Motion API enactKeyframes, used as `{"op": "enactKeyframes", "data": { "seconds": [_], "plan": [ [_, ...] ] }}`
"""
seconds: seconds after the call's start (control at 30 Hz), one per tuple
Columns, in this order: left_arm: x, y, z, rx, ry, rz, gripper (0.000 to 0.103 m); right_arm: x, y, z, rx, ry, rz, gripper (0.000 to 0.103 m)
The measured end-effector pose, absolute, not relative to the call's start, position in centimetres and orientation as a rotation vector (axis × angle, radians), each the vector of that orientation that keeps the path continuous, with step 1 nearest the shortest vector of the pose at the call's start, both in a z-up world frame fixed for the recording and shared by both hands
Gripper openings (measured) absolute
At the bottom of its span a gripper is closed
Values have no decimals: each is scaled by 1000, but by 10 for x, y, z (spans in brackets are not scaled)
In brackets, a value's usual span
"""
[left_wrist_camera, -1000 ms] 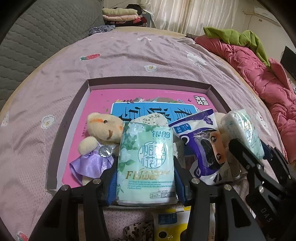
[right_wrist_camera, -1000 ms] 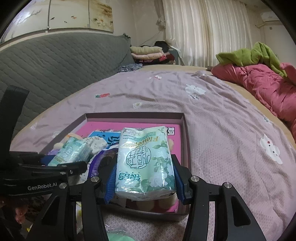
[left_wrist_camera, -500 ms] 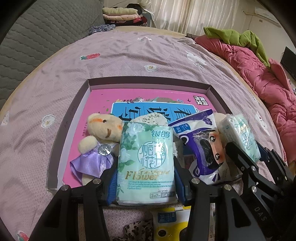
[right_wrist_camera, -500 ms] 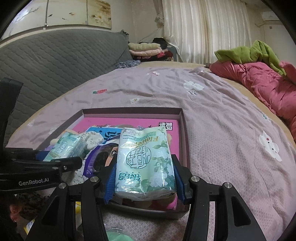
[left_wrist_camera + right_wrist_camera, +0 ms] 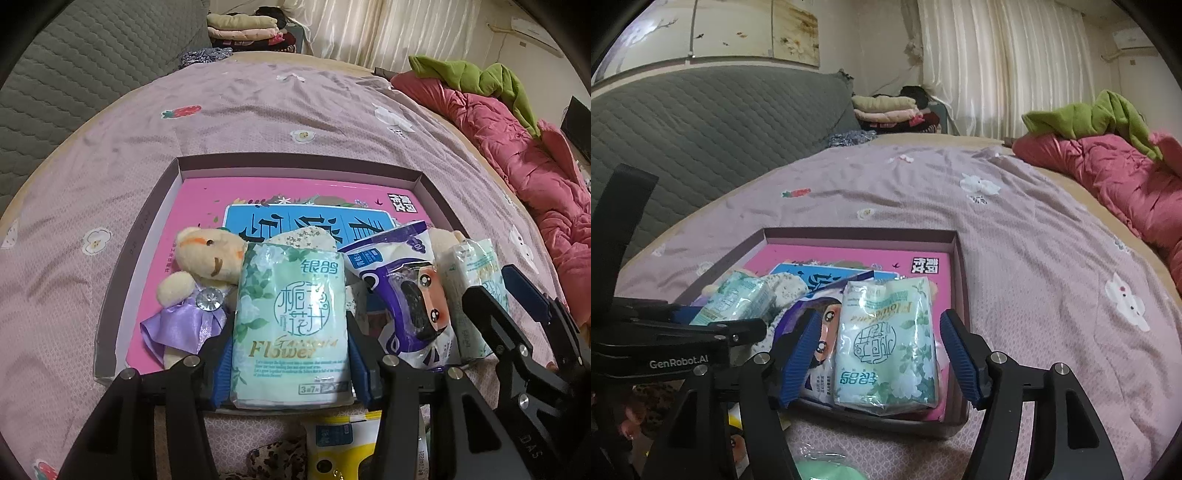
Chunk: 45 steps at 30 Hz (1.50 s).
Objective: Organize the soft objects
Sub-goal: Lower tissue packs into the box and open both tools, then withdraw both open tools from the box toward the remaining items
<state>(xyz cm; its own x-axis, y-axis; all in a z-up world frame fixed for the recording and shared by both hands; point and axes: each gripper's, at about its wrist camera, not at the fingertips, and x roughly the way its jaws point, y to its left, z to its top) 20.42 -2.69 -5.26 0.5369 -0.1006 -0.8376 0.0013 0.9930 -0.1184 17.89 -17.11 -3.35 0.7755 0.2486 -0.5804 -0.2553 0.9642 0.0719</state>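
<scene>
The right claw [image 5: 881, 354] is opening, its pads now clear of the tissue pack [image 5: 886, 343] it gripped, left in the box's [image 5: 857, 233] near right corner. The left claw [image 5: 291, 354] clamps another pack [image 5: 290, 325] over the near edge.

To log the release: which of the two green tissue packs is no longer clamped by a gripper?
The tissue pack at the tray's right end: the right gripper is opening, pads clear of it. The other pack sits clamped in the left gripper.

Two green tissue packs [image 5: 291, 325] [image 5: 886, 343], a teddy bear [image 5: 195, 284] and purple packet [image 5: 402, 291] crowd the box's [image 5: 295, 166] near edge.
</scene>
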Motion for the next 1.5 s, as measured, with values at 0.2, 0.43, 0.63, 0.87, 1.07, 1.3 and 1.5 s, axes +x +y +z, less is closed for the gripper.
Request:
{"op": "enactKeyframes", "data": {
  "seconds": [0.2,0.43,0.63,0.87,1.07,1.3,1.5],
  "plan": [
    [204,-27,-49,-106,977,-60,57,178,-173,-31,-7,618,268,69],
    [201,-26,-39,-104,953,-56,58,177,-174,-28,-12,613,265,73],
    [199,-24,-32,-108,937,-57,58,174,-172,-26,-28,597,268,74],
    [195,-19,-25,-129,924,-61,58,173,-171,-27,-25,596,263,74],
    [187,-7,-19,-166,910,-53,59,172,-174,-26,-31,588,251,74],
    [175,5,-12,-175,896,-34,61,171,-183,-23,-32,572,234,74],
    [162,9,-11,-173,903,-28,61,168,-192,-19,-19,559,223,74]
  ]
}}
